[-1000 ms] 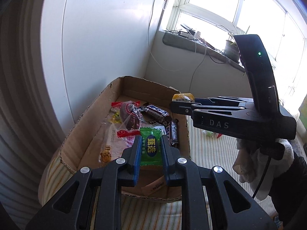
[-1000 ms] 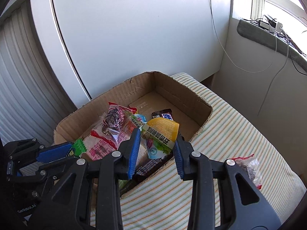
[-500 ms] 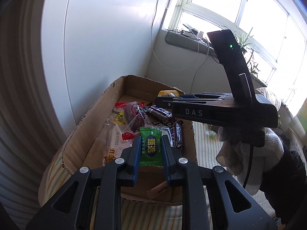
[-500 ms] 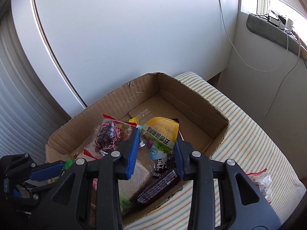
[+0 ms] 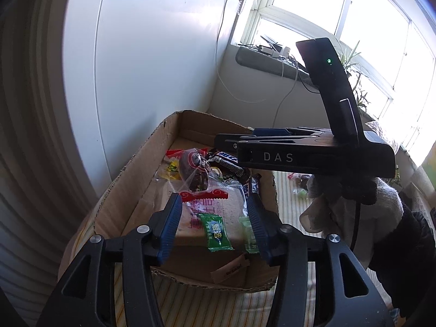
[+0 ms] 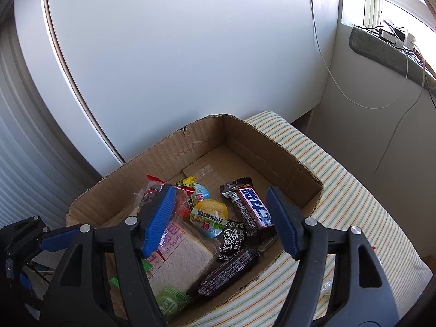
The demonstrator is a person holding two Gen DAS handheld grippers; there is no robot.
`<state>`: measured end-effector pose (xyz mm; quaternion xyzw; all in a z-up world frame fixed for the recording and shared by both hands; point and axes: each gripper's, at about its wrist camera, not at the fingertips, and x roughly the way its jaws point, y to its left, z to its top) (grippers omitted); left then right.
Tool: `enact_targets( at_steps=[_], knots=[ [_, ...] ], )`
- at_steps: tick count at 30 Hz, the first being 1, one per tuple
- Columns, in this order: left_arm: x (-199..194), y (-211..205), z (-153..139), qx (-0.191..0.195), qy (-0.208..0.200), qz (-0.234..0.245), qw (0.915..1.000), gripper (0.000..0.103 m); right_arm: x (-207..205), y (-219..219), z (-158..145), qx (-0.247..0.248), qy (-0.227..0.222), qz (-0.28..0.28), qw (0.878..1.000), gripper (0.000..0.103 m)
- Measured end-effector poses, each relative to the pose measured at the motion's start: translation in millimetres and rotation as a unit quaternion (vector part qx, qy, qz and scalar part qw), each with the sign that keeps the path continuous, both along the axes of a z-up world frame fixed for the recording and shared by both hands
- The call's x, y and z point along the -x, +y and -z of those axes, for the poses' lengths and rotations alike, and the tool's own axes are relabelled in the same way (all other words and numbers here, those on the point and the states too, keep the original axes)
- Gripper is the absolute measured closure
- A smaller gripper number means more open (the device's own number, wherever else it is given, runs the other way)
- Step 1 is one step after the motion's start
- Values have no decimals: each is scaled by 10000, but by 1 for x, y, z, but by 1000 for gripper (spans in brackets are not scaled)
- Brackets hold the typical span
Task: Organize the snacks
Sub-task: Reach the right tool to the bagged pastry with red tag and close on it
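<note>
Both grippers released above the snack box

The left gripper (image 5: 214, 224) and right gripper (image 6: 220, 219) hang spread and empty over the cardboard box (image 6: 190, 147); inside it, the green candy packet (image 5: 215, 231) lies on the toast bag (image 6: 181, 259), the jelly cup (image 6: 209, 217) beside the chocolate bar (image 6: 252, 208).

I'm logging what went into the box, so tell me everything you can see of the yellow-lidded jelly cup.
The jelly cup is a small round plastic cup sealed with a foil lid, yellow on top and green at the lower edge, printed with Chinese characters. It lies tilted, lid up, inside the cardboard box. It leans on the bagged toast slice and sits next to a second small sealed cup and a black wrapped sweet. No tool holds it.
</note>
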<state>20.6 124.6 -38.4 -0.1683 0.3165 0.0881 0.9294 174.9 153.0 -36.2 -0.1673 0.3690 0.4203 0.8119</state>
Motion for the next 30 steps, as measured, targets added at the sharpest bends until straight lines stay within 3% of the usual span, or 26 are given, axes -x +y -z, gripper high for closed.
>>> enact_targets(
  at_steps=[9, 16, 27, 30],
  knots=[
    [13, -15, -10, -99, -222, -71, 9997, 54, 16, -30, -24, -51, -364, 62, 9993, 24],
    [6, -40, -16, -73, -388, 13, 9992, 55, 6, -90, -31, -258, -229, 309, 9989, 24],
    [-35, -105, -8, -64, -272, 717, 9970, 65, -27, -187, -6, 1, -87, 741, 9972, 24],
    [-54, -116, 1, 88, -177, 916, 9956, 68, -35, -201, 7, 79, 27, 788, 9969, 32]
  ],
)
